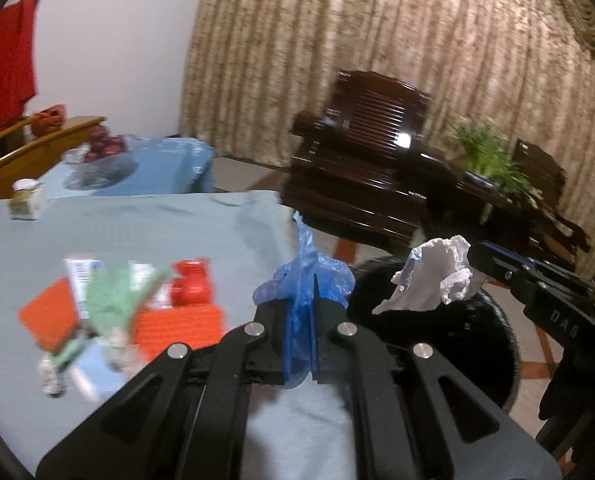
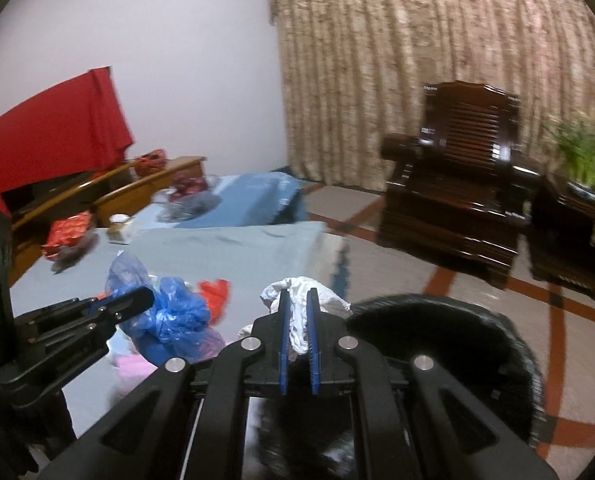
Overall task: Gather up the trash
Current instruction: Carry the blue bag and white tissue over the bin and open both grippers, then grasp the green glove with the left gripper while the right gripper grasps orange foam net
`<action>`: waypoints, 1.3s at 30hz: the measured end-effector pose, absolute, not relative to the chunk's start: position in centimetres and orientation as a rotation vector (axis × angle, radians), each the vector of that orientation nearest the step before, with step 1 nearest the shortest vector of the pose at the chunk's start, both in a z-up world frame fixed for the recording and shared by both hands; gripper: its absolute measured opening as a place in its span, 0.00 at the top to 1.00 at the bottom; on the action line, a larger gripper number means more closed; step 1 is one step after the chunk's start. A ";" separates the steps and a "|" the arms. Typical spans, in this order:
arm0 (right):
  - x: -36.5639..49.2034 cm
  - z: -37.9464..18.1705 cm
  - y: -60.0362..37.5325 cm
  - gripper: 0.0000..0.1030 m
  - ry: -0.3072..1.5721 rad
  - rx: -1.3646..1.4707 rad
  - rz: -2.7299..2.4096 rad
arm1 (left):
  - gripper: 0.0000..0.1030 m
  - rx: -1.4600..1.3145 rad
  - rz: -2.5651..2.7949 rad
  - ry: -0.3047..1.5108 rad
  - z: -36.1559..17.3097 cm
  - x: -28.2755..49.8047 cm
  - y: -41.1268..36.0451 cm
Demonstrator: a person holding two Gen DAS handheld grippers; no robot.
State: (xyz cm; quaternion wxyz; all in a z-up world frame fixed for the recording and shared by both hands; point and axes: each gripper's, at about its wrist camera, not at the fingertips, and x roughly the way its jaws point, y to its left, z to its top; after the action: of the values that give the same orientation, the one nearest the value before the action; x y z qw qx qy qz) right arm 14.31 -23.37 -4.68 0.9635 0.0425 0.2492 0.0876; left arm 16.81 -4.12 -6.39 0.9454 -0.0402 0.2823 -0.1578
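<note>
My left gripper (image 1: 301,280) is shut on a crumpled blue plastic bag (image 1: 321,276), held above the table's right edge. In the right wrist view the same blue bag (image 2: 173,316) bulges from the left gripper (image 2: 147,298). My right gripper (image 2: 297,294) is shut on a crumpled white tissue (image 2: 297,316), held over the rim of a round black bin (image 2: 477,320). From the left wrist view the tissue (image 1: 433,280) hangs from the right gripper (image 1: 477,258) above the black bin (image 1: 481,332), which stands on the floor beside the table.
The table wears a pale blue cloth (image 1: 157,228) with blurred red, green and white packets (image 1: 137,304) at the left. A small jar (image 1: 25,198) and a glass fruit bowl (image 1: 101,160) stand further back. A dark wooden armchair (image 2: 457,188) and a plant (image 2: 581,156) are behind the bin.
</note>
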 end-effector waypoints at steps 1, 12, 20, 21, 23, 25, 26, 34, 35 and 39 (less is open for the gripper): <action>14.0 -5.0 -24.3 0.92 0.511 0.090 0.157 | 0.94 -0.081 -0.339 0.581 -6.6 16.9 -5.0; 11.9 -8.2 -31.5 0.92 0.578 0.139 -0.024 | 0.94 -0.035 -0.498 0.660 -10.3 18.8 -15.0; 11.3 -10.3 -33.4 0.76 0.629 0.154 -0.084 | 0.57 -0.051 -0.546 0.727 -12.1 19.9 -16.8; 11.3 -10.4 -33.5 0.70 0.632 0.156 -0.088 | 0.54 -0.052 -0.546 0.722 -12.1 19.9 -16.5; 11.3 -10.4 -33.5 0.58 0.632 0.161 -0.092 | 0.45 -0.047 -0.538 0.718 -11.9 19.7 -15.8; 11.2 -10.1 -33.3 0.32 0.622 0.161 -0.103 | 0.32 -0.047 -0.514 0.702 -11.5 19.5 -14.4; 11.1 -10.0 -33.2 0.25 0.611 0.161 -0.110 | 0.29 -0.046 -0.496 0.689 -11.2 19.3 -13.5; 12.2 -8.8 -29.3 0.06 0.572 0.173 -0.025 | 0.13 -0.015 -0.273 0.594 -9.1 17.3 -4.1; 12.5 -8.7 -28.2 0.06 0.570 0.166 -0.002 | 0.13 -0.021 -0.244 0.592 -8.9 17.0 -2.8; 13.5 -8.6 -24.0 0.06 0.570 0.139 0.090 | 0.12 -0.029 -0.113 0.572 -8.3 15.9 2.5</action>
State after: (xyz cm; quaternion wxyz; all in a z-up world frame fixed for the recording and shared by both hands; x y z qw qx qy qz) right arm 13.53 -24.01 -8.61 0.9562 0.0687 0.2810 0.0443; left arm 15.86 2.55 -8.31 0.9578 -0.0144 0.2817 -0.0559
